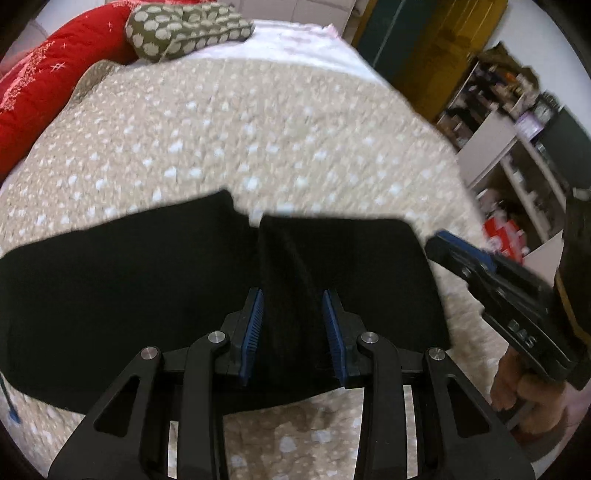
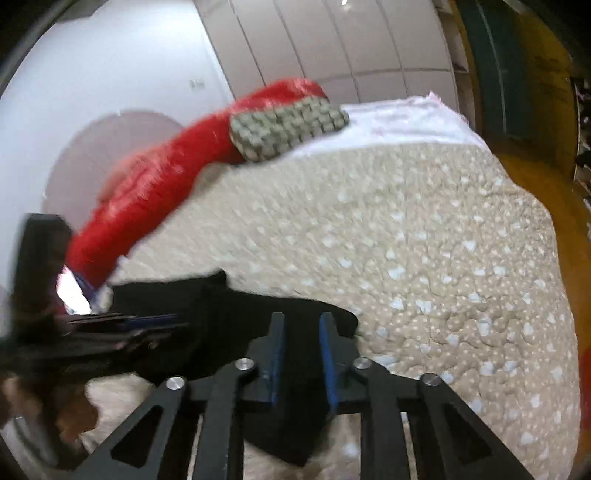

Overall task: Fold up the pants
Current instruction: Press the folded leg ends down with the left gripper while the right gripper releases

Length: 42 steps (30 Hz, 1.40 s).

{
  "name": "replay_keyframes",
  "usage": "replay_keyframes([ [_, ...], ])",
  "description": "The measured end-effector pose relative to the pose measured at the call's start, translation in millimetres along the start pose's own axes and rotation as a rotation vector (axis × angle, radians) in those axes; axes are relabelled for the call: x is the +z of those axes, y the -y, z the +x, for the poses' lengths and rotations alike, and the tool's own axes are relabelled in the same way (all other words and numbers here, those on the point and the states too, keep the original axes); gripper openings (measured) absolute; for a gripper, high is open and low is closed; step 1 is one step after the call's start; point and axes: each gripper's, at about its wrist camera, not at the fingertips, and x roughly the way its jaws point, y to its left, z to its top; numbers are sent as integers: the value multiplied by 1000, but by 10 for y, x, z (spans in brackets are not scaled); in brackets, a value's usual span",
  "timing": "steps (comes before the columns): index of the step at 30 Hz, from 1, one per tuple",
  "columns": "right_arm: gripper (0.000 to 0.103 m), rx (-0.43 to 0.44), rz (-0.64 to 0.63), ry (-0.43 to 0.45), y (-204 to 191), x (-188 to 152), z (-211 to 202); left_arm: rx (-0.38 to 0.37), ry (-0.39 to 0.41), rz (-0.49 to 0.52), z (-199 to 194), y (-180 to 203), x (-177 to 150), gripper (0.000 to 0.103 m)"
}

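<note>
Black pants (image 1: pixel 129 288) lie folded across the near part of a beige spotted bedspread (image 1: pixel 240 129). My left gripper (image 1: pixel 293 299) is open, its blue pads (image 1: pixel 255 325) apart just above the pants' middle fold. My right gripper (image 2: pixel 301 321) is also open, over the pants' right end (image 2: pixel 221 317); black cloth shows between its pads, but the pads stand apart from it. The right gripper shows in the left wrist view (image 1: pixel 509 299), beside the pants' right edge. The left gripper (image 2: pixel 110 325) appears blurred at the left of the right wrist view.
A red blanket (image 1: pixel 48 74) and an olive spotted pillow (image 1: pixel 184 29) lie at the bed's far left. White sheet (image 1: pixel 295 40) shows at the far end. Shelves with clutter (image 1: pixel 517 129) stand to the right of the bed. A white wall (image 2: pixel 110 74) is behind.
</note>
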Motion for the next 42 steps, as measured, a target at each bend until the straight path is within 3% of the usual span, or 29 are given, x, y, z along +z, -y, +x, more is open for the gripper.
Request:
replay_keyframes([
  [3,15,-56,-51,-88,-94,-62,357,16,-18,-39,130,-54,-79,35],
  [6,15,-72,-60,-91,-115,-85,437,25,1,-38,117,-44,-103,35],
  [11,15,-72,-81,-76,-182,-54,56,15,17,-44,121,-85,-130,36],
  [14,15,-51,-116,-82,-308,-284,-188,7,22,-53,112,-95,-156,36],
  [17,15,-91,-139,-128,-339,-585,-96,10,29,-54,116,-64,-164,37],
  [19,15,-99,-126,-105,-349,-641,-106,26,40,-50,113,-37,-177,37],
  [28,15,-82,-88,-55,-403,-334,-304,15,43,-78,-62,-97,-257,37],
  [32,15,-85,-68,-42,-371,-149,-101,17,47,-83,-89,-126,-290,37],
  [37,15,-126,-33,-132,-181,-62,412,29,41,-88,-3,-102,-287,37],
  [42,15,-119,-50,-109,-255,-43,145,22,39,-92,7,-116,-301,37],
])
